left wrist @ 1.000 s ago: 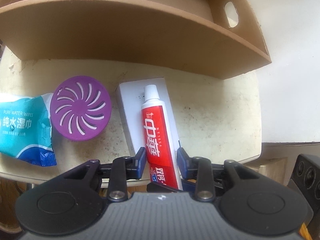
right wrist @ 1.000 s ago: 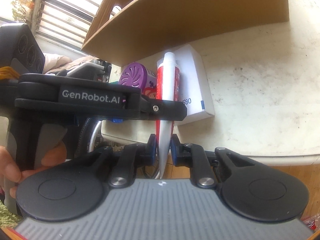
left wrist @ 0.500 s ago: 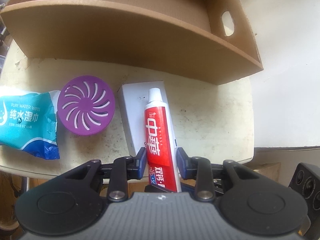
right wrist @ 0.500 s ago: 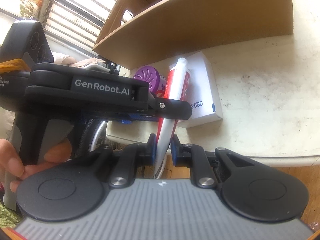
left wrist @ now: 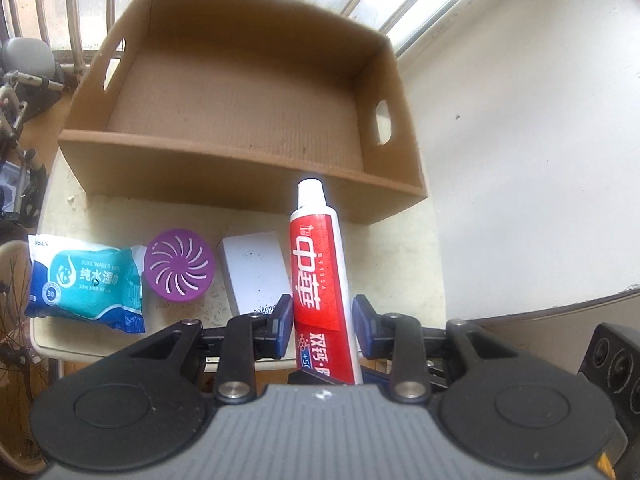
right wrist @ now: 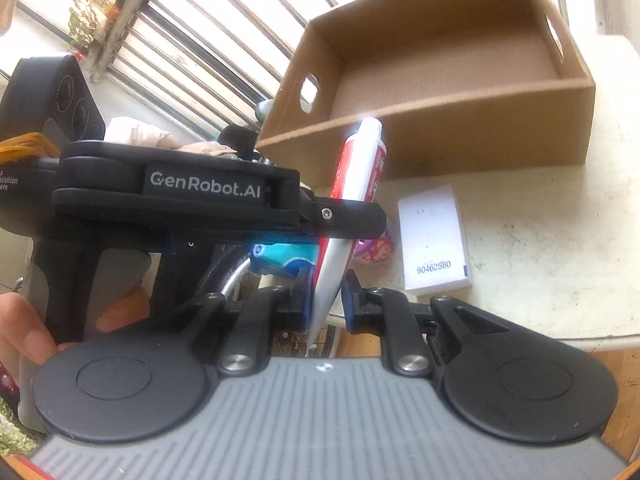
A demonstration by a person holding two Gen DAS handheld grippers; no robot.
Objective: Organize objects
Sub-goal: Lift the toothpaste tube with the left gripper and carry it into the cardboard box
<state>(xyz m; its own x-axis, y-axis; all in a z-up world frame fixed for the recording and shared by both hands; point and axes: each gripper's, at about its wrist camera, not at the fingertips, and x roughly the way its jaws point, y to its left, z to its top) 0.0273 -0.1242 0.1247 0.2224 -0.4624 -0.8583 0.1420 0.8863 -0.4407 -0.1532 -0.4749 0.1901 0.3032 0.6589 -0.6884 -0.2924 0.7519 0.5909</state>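
1. Your biggest risk is the shared hold: both claws grip one red-and-white toothpaste tube with a white cap (left wrist: pixel 318 276). If your two hands drift apart or twist against each other, the soft tube can buckle or slip out of one grip.
2. The open brown cardboard box with cut-out handles (left wrist: pixel 224 168) sits just ahead of the claws, and the tube's cap points at its near wall. Carry the tube too low and the cap can catch that wall and be levered out of the pads.
3. Let go too soon and the tube would likely drop onto the pale, stained counter (left wrist: pixel 400 260) or onto the white rectangular carton with a printed number (left wrist: pixel 256 272) that lies below and ahead of the left claw.
4. Your left claw (left wrist: pixel 322 326) is closed almost fully on the tube's lower body, its blue pads (left wrist: pixel 282 322) pressing the flat sides.
5. Your right claw (right wrist: pixel 326 294) is clamped tight across the tube's thin silver tail, just behind the left claw.
6. The tube is held off the counter, tilted up towards the box, not yet inside it.
7. To the left of the left claw, the purple round vented air freshener (left wrist: pixel 180 266) and the blue-and-teal soft pack of wet wipes (left wrist: pixel 86 280) lie on the counter, waiting.
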